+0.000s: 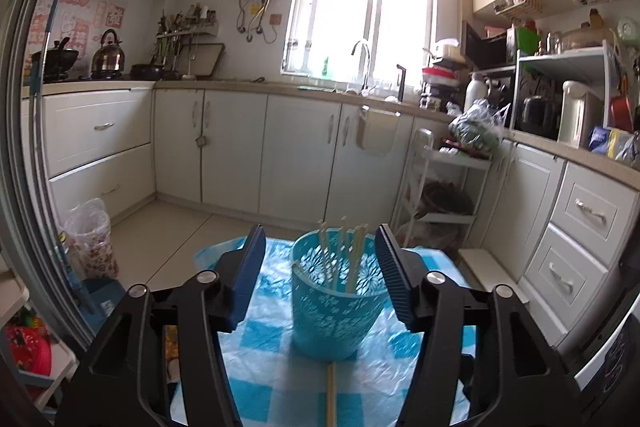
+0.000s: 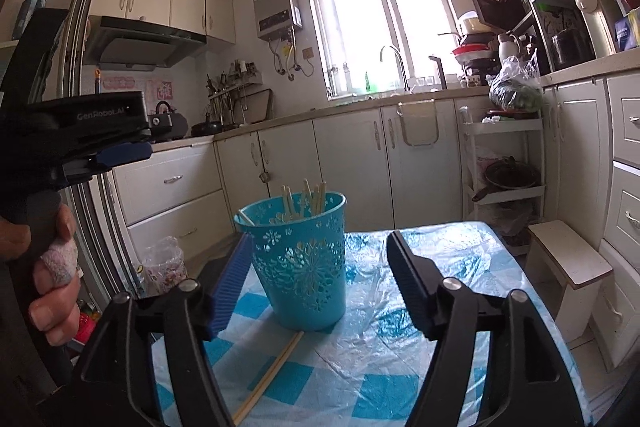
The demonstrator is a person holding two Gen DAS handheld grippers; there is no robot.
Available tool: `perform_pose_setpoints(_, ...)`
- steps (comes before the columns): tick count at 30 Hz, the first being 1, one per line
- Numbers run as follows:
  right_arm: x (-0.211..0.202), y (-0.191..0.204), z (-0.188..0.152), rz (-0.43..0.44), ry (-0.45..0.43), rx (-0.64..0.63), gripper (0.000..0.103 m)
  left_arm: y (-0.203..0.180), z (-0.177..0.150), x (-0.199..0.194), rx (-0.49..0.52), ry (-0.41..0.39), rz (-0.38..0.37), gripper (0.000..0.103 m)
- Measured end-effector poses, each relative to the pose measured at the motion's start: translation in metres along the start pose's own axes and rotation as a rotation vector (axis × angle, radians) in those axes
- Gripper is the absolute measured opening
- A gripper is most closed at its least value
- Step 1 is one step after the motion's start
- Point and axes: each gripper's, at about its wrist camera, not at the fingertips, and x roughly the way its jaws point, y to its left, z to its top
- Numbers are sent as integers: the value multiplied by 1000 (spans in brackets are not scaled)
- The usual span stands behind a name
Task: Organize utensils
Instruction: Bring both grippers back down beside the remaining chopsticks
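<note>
Left tool point(image 1: 320, 259): spread wide, its two blue-padded black fingers point(image 1: 246, 273) standing either side of the bin without touching it, nothing held between them.
Left tool seen from the right wrist view point(image 2: 120, 151): at the left edge of the frame, well above the bench; whether it is spread cannot be told from this angle.
Left hand point(image 2: 48, 267): wrapped around the black handle of that tool, one finger bandaged in pale cloth.
Right tool point(image 2: 320, 279): spread wide, empty; the left blue-padded finger point(image 2: 232, 279) is just beside the bin wall, the right finger is well apart from it.
Turquoise perforated plastic bin point(image 1: 334, 303): upright on the bench, between the fingers of both tools in their views.
Pale wooden chopsticks in the bin point(image 1: 342, 253): several, standing on end and leaning, tips rising above the rim; one lies tilted against the rim at the left.
Loose pale wooden chopsticks on the bench point(image 2: 268, 375): a pair lying flat and side by side, one end touching or just under the foot of the bin, the other running toward the camera.
Bench with blue-and-white checked plastic sheet point(image 2: 400, 359): the sheet is wrinkled and glossy and carries the bin and the loose pair.
Small white wooden stool point(image 2: 568, 259): on the floor just beside the right edge of the bench.
White kitchen cabinets point(image 1: 232, 147): along the far wall, under the window.
</note>
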Motion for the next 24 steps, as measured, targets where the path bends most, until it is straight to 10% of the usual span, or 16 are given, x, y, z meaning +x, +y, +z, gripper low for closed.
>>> perform_pose_setpoints(12, 81, 19, -60, -73, 478, -5, 72, 42, -47, 18, -13, 167, 79, 60)
perform_pose_setpoints(24, 120, 34, -87, -85, 632, -5, 54, 55, -71, 35, 0, 257, 71, 63)
